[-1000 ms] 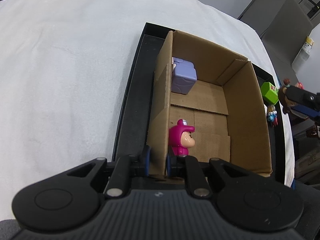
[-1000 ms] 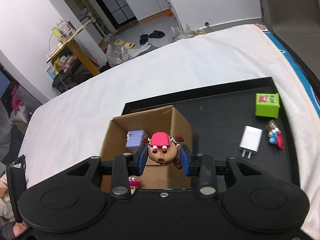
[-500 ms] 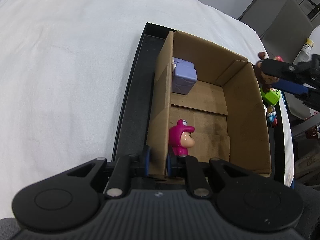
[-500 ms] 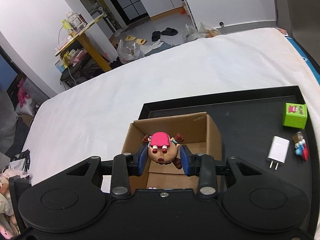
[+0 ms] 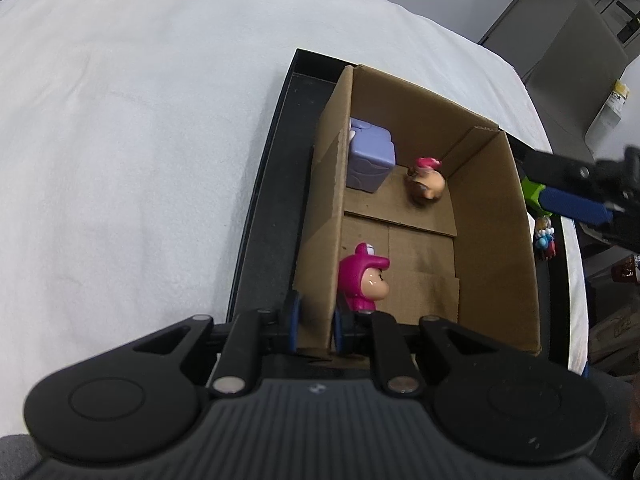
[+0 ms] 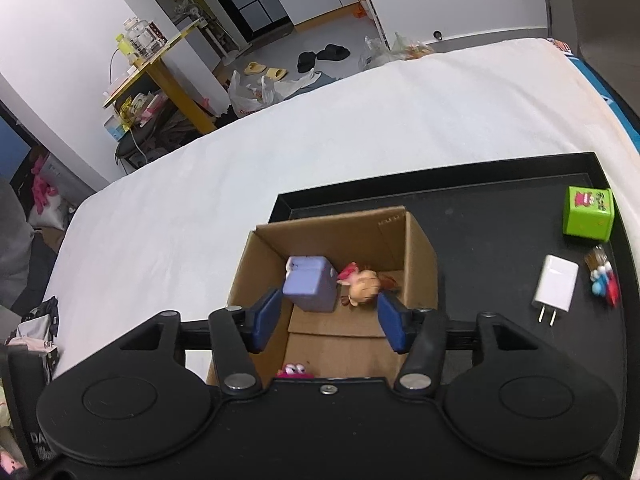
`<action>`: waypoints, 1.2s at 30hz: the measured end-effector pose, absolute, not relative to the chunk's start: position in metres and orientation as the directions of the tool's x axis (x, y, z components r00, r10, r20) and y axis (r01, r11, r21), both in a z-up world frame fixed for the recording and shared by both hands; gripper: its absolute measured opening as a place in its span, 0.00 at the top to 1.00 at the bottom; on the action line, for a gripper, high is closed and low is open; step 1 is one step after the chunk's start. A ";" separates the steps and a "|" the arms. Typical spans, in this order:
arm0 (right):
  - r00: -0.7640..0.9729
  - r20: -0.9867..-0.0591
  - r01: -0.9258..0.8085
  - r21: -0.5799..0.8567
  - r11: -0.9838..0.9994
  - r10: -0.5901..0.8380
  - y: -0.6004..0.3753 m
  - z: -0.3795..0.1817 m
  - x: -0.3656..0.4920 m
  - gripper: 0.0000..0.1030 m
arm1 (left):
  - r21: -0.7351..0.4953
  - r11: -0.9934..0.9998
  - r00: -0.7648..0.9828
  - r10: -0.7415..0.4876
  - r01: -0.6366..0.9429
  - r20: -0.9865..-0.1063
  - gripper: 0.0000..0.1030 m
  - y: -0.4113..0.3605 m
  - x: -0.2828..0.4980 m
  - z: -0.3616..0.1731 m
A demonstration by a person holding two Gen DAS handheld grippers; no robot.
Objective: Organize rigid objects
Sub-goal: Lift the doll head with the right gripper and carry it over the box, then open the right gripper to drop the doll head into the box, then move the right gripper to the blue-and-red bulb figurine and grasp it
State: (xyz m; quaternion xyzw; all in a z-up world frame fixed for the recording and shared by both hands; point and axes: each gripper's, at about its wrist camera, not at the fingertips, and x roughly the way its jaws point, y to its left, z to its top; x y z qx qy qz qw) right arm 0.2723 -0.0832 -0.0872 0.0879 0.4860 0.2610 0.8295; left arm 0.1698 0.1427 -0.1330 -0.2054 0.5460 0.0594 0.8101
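Note:
An open cardboard box stands on a black tray. My left gripper is shut on the box's near left wall. Inside lie a purple cube, a pink hooded figurine and a brown figurine with a red cap, blurred beside the cube. My right gripper hovers above the box, its jaws opening with nothing between the blue pads; in the left wrist view the right gripper shows at the right edge.
On the tray right of the box lie a green cube, a white charger plug and a small blue-red figurine. A white cloth covers the table. A yellow side table and floor clutter stand beyond.
My right gripper carried the brown figurine leftwards over the box, then its jaws spread and the figurine dropped in beside the purple cube. My left gripper kept still on the box wall.

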 end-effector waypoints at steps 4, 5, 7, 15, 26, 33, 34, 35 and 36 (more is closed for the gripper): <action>0.389 -0.763 -0.344 0.400 0.849 0.517 -0.092 -0.086 0.268 0.45 | -0.262 0.910 0.396 -0.123 -0.320 -0.910 0.85 0.141 0.170 -0.132; 0.389 -0.762 -0.343 0.401 0.849 0.517 -0.094 -0.085 0.269 0.45 | -0.262 0.910 0.395 -0.123 -0.320 -0.910 0.85 0.142 0.170 -0.132; 0.389 -0.762 -0.341 0.403 0.849 0.518 -0.098 -0.083 0.268 0.43 | -0.263 0.909 0.395 -0.123 -0.323 -0.910 0.85 0.142 0.170 -0.131; 0.381 -0.768 -0.362 0.388 0.848 0.515 -0.118 -0.075 0.264 0.26 | -0.263 0.908 0.395 -0.122 -0.325 -0.910 0.85 0.143 0.170 -0.131; 0.407 -0.779 -0.319 0.369 0.873 0.477 -0.165 -0.073 0.270 0.21 | -0.269 0.902 0.400 -0.121 -0.339 -0.909 0.86 0.145 0.169 -0.128; 0.426 -0.794 -0.288 0.336 0.897 0.434 -0.196 -0.074 0.277 0.21 | -0.265 0.898 0.403 -0.111 -0.350 -0.908 0.86 0.145 0.168 -0.126; 0.428 -0.796 -0.284 0.331 0.900 0.428 -0.200 -0.074 0.278 0.21 | -0.262 0.898 0.405 -0.106 -0.353 -0.908 0.86 0.145 0.168 -0.126; 0.430 -0.798 -0.280 0.327 0.903 0.422 -0.204 -0.075 0.279 0.21 | -0.260 0.899 0.406 -0.104 -0.353 -0.908 0.86 0.144 0.168 -0.125; 0.432 -0.800 -0.277 0.323 0.905 0.417 -0.206 -0.075 0.279 0.21 | -0.258 0.899 0.407 -0.101 -0.352 -0.908 0.86 0.143 0.167 -0.125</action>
